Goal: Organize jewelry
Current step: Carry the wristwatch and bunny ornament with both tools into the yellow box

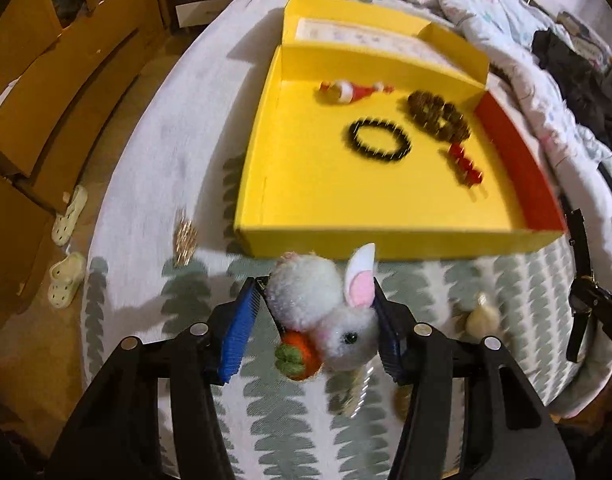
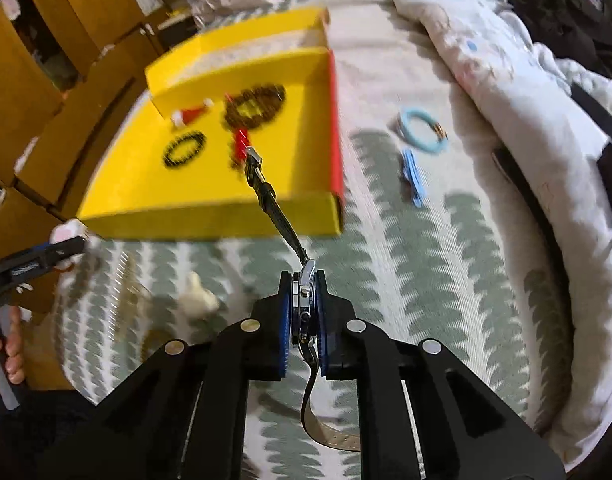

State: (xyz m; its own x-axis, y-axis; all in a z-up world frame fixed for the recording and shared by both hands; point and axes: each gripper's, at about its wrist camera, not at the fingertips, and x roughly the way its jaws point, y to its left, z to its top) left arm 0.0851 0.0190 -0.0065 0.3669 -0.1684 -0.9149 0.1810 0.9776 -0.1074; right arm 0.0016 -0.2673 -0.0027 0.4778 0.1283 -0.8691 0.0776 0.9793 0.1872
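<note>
I'm holding a fluffy white rabbit charm (image 1: 325,312) in my left hand-held gripper (image 1: 319,320), its blue pads pressing in on both sides, a small orange carrot (image 1: 300,356) hanging at the rabbit's front. It's hovering over the bedspread (image 1: 266,420) just short of the near wall of the yellow box (image 1: 306,240).

My right hand-held gripper (image 2: 304,320) is clamping a wristwatch (image 2: 304,304) edge-on by its case, pads nearly together. One strap (image 2: 274,208) is sticking forward over the box's near wall, the other is drooping down below the fingers.

Inside the box I'm seeing a black bead bracelet (image 1: 379,139), a brown bead bracelet (image 1: 437,114) with a red tassel (image 1: 465,164) beside it, and a small red and white Santa charm (image 1: 351,89) by the far wall.

Lying on the bedspread outside the box: a light blue bracelet (image 2: 421,130), a blue hair clip (image 2: 413,178) near it, a pale cream piece (image 1: 481,314) between the two grippers, and something gold (image 1: 184,240) left of the box, too blurred to name.
</note>
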